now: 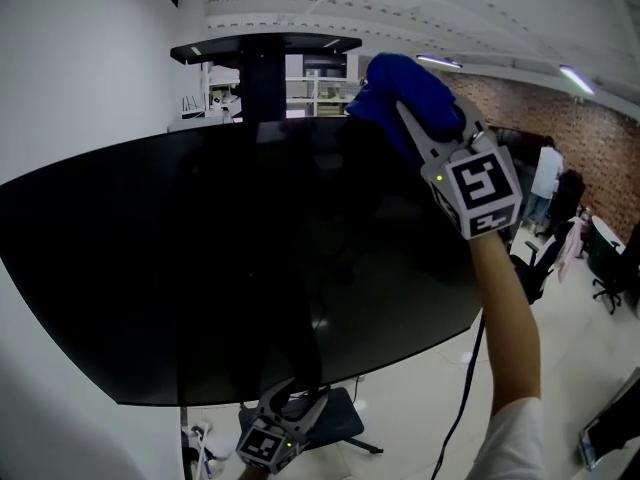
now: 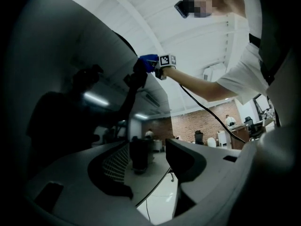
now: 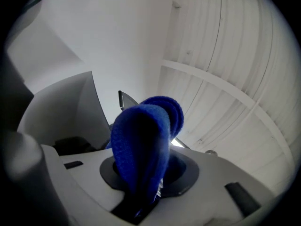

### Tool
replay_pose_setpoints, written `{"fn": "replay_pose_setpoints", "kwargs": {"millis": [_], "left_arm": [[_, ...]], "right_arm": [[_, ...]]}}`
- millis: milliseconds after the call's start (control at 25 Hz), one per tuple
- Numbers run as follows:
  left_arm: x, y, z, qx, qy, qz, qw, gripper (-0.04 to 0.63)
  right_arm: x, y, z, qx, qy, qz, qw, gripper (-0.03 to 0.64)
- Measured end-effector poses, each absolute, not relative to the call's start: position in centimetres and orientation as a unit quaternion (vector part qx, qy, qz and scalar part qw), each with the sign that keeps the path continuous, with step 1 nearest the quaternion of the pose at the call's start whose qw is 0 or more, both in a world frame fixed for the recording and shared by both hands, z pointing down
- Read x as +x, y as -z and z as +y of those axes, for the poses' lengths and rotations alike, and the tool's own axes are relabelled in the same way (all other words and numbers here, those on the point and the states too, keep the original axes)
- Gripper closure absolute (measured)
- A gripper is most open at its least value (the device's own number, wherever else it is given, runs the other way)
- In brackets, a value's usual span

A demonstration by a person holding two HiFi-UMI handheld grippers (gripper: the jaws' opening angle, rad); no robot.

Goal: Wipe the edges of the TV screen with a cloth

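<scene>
Step in hand: wiping top edge of TV screen point(image 1: 230, 268), near its upper right corner.
Right gripper point(image 1: 405, 108): jaws clamped on folded blue cloth point(image 1: 410, 78); cloth lies at top edge.
Left gripper point(image 1: 292, 400): low, by bottom edge, jaws apart, nothing between.
Next move, I judge: slide cloth along edge, light pressure, then round corner.
Right gripper view shows the clamp well, hardly any screen.
Left gripper view shows, from below, cloth meeting edge.

tv screen point(image 1: 220, 268) blocks ahead; open room to right
</scene>
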State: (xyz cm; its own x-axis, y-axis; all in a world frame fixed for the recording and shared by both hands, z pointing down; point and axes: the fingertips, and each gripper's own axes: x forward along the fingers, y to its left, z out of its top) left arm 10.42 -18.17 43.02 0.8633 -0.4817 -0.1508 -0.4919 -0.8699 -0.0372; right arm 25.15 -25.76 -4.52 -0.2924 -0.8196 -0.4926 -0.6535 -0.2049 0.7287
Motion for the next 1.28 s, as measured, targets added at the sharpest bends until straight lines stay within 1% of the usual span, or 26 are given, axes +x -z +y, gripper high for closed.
{"fn": "replay_pose_setpoints", "kwargs": {"millis": [80,200,320,400,440,520,600,680,760,1000,1120,1280], "left_arm": [[13.1,-42.7,-17.6,-0.973,-0.063,0.221,0.037,0.399],[16.8,-42.4,-16.7,-0.982,-0.065,0.174,0.035,0.399],[20.2,-41.9,-16.0,-0.989,-0.073,0.125,0.035,0.399],[22.5,-42.1,-15.5,-0.992,-0.078,0.098,0.030,0.399],[23.7,-42.4,-15.2,-0.993,-0.079,0.086,0.026,0.399],[26.1,-43.4,-15.2,-0.995,-0.076,0.065,0.022,0.399],[29.0,-45.4,-15.8,-0.996,-0.076,0.044,0.032,0.399],[32.2,-46.2,-15.6,-0.996,-0.077,0.012,0.032,0.399],[34.9,-44.3,-13.7,-0.997,-0.075,-0.028,0.020,0.399],[40.8,-43.6,-10.8,-0.994,-0.065,-0.083,0.012,0.399],[42.7,-43.9,-10.4,-0.994,-0.062,-0.089,0.005,0.399],[45.1,-45.4,-10.4,-0.995,-0.047,-0.090,-0.005,0.399]], "right_arm": [[28.3,4.3,-25.5,0.612,0.491,-0.615,0.083,0.494],[32.1,3.8,-25.3,0.633,0.471,-0.609,0.082,0.492],[36.4,3.8,-24.9,0.660,0.469,-0.575,0.118,0.492],[40.6,3.5,-24.9,0.686,0.450,-0.556,0.132,0.492],[43.2,3.2,-25.0,0.700,0.432,-0.554,0.127,0.492],[47.8,2.7,-25.4,0.722,0.386,-0.566,0.091,0.492],[51.4,2.8,-25.5,0.733,0.360,-0.574,0.061,0.492],[55.0,3.1,-25.7,0.746,0.356,-0.560,0.068,0.492],[58.8,3.1,-25.6,0.763,0.351,-0.538,0.080,0.492],[68.5,3.0,-24.5,0.794,0.304,-0.524,0.034,0.492],[72.4,2.8,-23.4,0.807,0.288,-0.516,-0.006,0.492],[75.3,0.5,-21.9,0.808,0.273,-0.518,-0.072,0.493]]}}
